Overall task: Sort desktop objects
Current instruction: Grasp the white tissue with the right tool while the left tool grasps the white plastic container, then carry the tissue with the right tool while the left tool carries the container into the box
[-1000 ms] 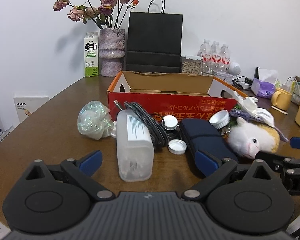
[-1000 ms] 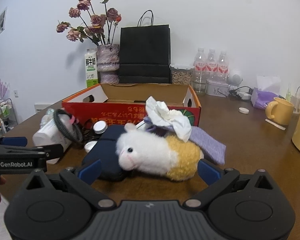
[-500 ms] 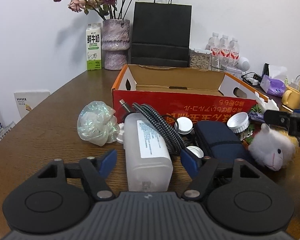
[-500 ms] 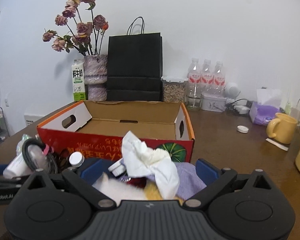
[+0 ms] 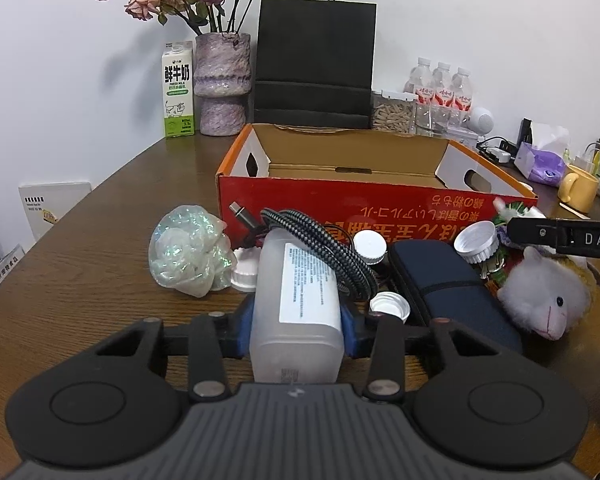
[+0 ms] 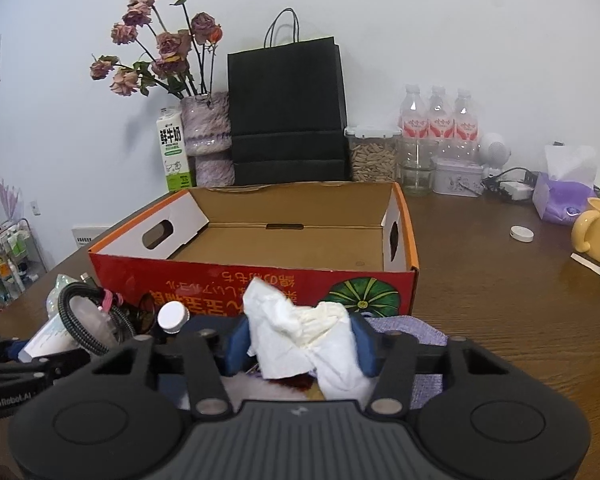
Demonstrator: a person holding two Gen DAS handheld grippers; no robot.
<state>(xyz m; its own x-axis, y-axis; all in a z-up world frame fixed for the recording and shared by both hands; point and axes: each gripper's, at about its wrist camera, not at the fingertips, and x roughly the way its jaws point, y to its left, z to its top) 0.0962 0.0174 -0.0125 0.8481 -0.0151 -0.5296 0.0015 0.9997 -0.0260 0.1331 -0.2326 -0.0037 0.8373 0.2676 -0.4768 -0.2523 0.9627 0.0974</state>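
Note:
My left gripper point(image 5: 297, 334) is shut on a translucent white plastic bottle point(image 5: 296, 304) lying on the table, with a braided black cable point(image 5: 320, 248) draped over it. My right gripper point(image 6: 300, 346) is shut on a crumpled white tissue point(image 6: 304, 336), over a plush sheep point(image 5: 540, 296) and a purple cloth point(image 6: 412, 330). An open red and orange cardboard box point(image 5: 364, 196) stands just behind the pile; it also shows in the right wrist view point(image 6: 260, 276). A navy pouch point(image 5: 444, 284), several white caps point(image 5: 476, 240) and an iridescent plastic wad point(image 5: 188, 256) lie around the bottle.
Behind the box stand a black paper bag point(image 5: 314, 64), a vase of dried roses point(image 5: 222, 80), a milk carton point(image 5: 177, 88) and water bottles point(image 6: 438, 120). A yellow mug point(image 6: 598, 232), purple tissue pack point(image 6: 564, 196) and loose white cap point(image 6: 522, 234) are right.
Both grippers moved forward into the pile and closed: the left one onto the plastic bottle, the right one over the plush sheep onto the white tissue.

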